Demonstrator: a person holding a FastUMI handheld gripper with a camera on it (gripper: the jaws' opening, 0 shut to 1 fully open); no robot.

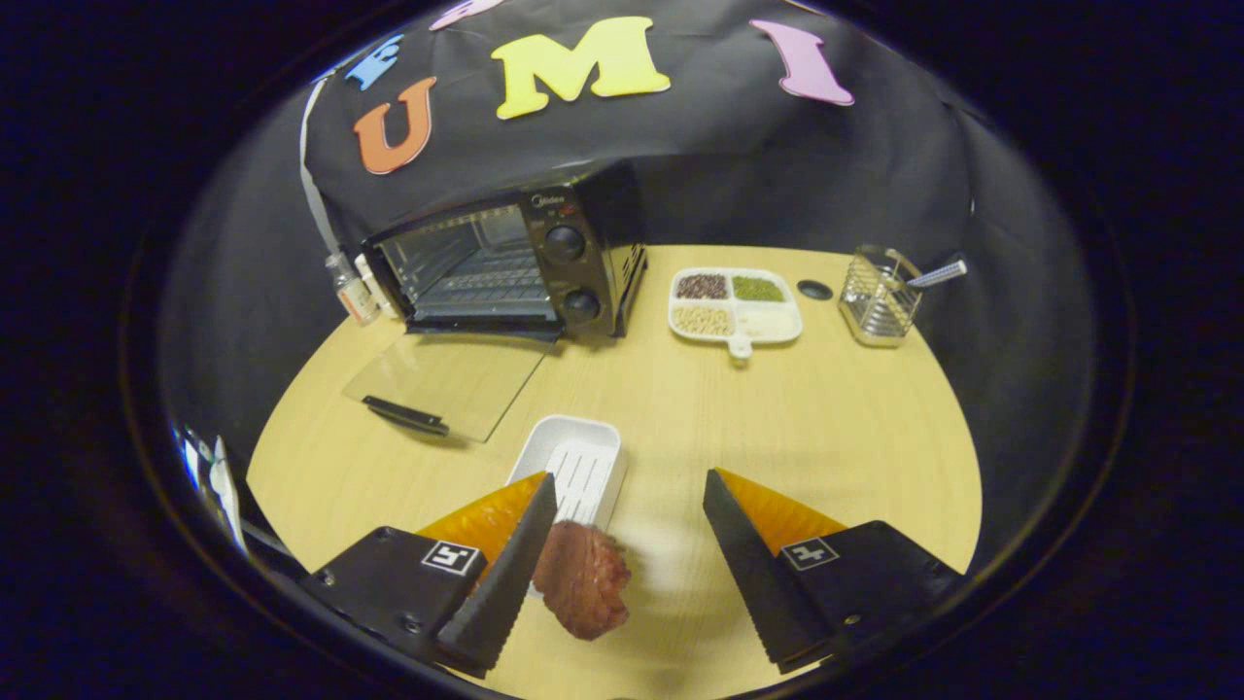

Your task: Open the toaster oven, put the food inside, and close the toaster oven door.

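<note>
My tool has its fingers spread wide, gripping nothing. The piece of meat sits between them, right against the left finger, well clear of the right one; I cannot tell whether it rests on the tabletop. Just ahead lies a white tray. Beyond it the toaster oven stands with its glass door folded down flat. Right of the oven sit a divided dish of beans and a wire basket.
</note>
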